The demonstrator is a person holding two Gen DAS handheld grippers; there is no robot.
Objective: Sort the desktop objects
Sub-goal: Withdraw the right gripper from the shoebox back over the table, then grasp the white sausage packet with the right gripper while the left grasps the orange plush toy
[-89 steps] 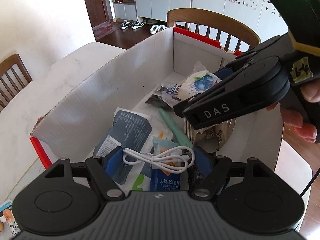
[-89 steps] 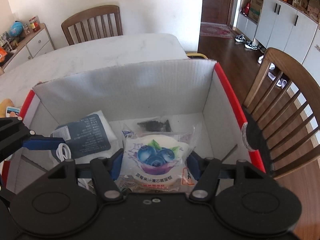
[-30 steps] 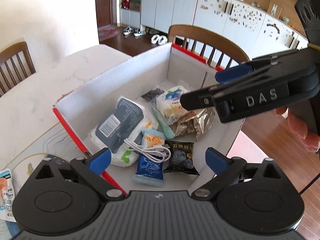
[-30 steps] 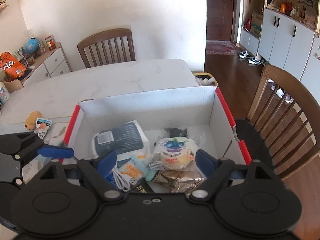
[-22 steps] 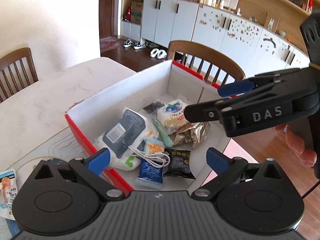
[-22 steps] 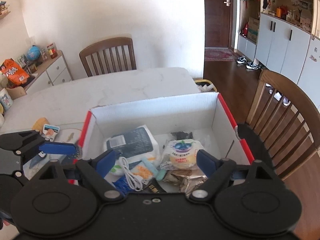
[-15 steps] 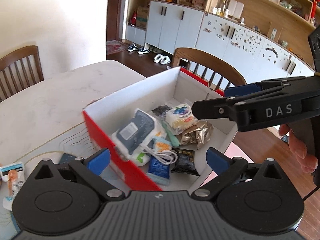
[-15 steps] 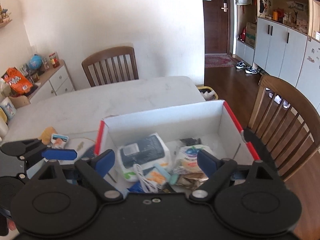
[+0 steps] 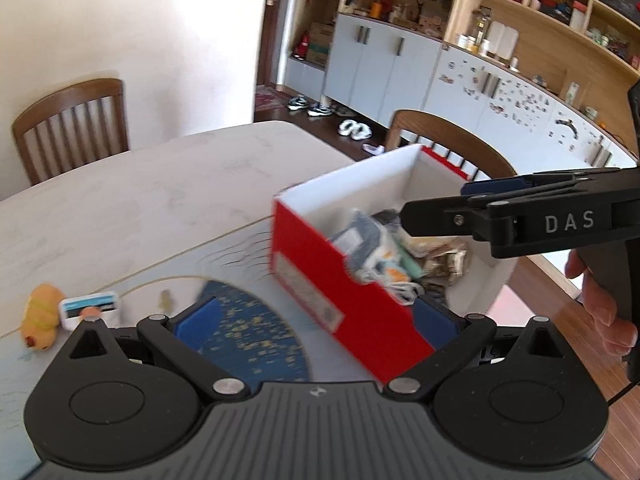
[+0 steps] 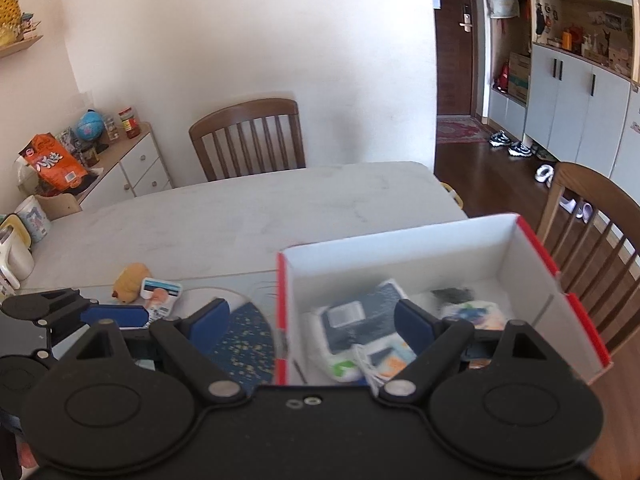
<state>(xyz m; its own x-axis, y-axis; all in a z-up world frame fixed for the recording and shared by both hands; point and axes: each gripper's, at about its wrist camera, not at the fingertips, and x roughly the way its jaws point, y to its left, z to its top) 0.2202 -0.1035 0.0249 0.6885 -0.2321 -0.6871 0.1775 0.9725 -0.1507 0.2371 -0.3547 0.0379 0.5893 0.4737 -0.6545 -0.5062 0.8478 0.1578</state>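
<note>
The red-and-white cardboard box (image 10: 404, 240) sits at the surface's (image 10: 240, 208) edge, holding a dark-labelled white packet (image 10: 352, 320), a blueberry-print snack bag (image 10: 472, 314), a white cable (image 9: 404, 290) and blurred wrappers. Left gripper (image 9: 316, 316): jaws apart, empty, hovering over the box's near red wall, nothing between them but that wall and a blue speckled mat (image 9: 244, 328). Right gripper (image 10: 308, 322): jaws apart, empty, straddling the box's left wall from above. Left of the box, beyond the mat, lie a yellow plush toy (image 10: 130, 276) and a small white-and-blue packet (image 10: 162, 290), touching. A wooden chair (image 10: 592, 216) stands just right of the box.
</note>
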